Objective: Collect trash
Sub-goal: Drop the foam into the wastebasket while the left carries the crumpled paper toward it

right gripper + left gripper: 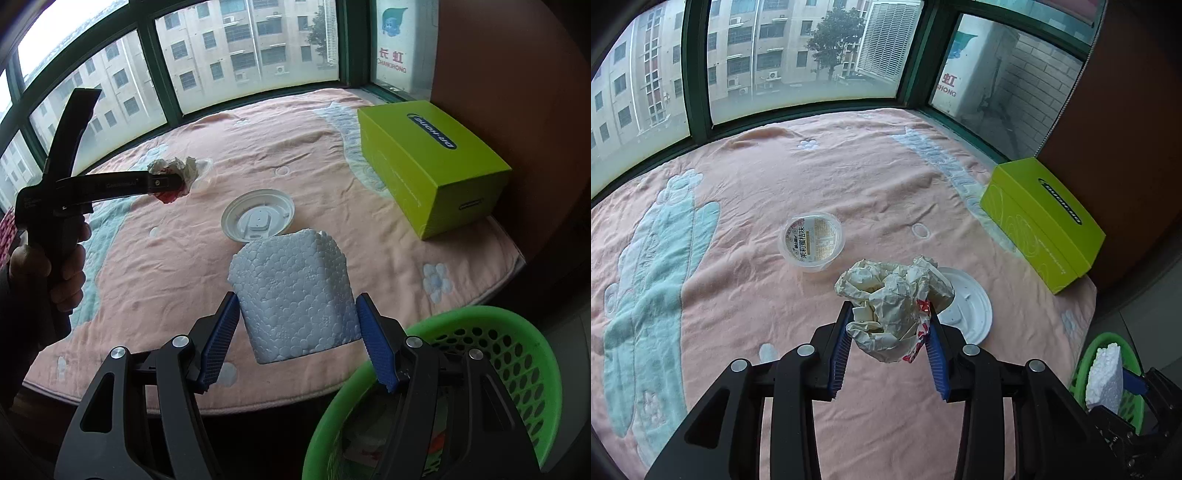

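Carrying to the green basket (480, 332): right claw (295, 332) grips the foam block (291, 291) just beside its rim, left claw (890, 325) clamps crumpled paper (886, 295) farther off over the pink blanket (738, 184); release each only once above the opening.

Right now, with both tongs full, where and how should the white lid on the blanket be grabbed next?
Grip the lid by its raised outer rim, coming down from above at the near edge. It lies flat on the soft blanket, so one pad can press into the fabric under the rim while the other closes on top.
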Tool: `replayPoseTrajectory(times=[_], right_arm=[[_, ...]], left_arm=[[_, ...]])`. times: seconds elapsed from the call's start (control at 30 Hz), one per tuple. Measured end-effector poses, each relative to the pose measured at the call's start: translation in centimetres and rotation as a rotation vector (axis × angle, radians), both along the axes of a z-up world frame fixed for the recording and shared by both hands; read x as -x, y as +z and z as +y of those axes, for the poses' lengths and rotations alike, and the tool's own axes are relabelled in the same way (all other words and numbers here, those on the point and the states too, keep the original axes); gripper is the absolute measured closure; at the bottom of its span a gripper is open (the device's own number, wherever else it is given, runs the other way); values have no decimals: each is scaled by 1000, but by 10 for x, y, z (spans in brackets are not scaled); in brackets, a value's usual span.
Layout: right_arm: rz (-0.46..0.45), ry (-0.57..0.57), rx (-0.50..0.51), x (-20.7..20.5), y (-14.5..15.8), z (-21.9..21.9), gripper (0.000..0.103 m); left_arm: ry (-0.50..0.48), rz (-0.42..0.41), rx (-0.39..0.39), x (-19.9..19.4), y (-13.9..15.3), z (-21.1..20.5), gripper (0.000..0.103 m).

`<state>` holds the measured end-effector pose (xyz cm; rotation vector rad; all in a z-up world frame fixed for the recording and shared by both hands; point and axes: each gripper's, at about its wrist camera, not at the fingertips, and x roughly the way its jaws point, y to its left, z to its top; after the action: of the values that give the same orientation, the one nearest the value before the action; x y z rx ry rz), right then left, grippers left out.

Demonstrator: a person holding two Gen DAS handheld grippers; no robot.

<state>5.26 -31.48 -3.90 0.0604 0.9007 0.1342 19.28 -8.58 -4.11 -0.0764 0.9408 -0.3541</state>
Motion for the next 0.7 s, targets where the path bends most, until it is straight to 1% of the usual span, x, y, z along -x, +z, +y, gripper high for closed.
replayPoseTrajectory(times=[0.17,0.4,0.53,0.7], right_arm=[[-34,-71,10,33,7,-12,39],[-42,-193,-1,83,6,-40,38],[-36,-264,-9,107,2,-56,38],[-31,-340,-22,130,-1,-78,38]], left_arm=[[-58,-42,16,41,22,-4,67],[-137,-71,49,93,39,-18,67],[-182,-76,68,113,45,-31,67],[-245,-80,80,129,49,-54,67]])
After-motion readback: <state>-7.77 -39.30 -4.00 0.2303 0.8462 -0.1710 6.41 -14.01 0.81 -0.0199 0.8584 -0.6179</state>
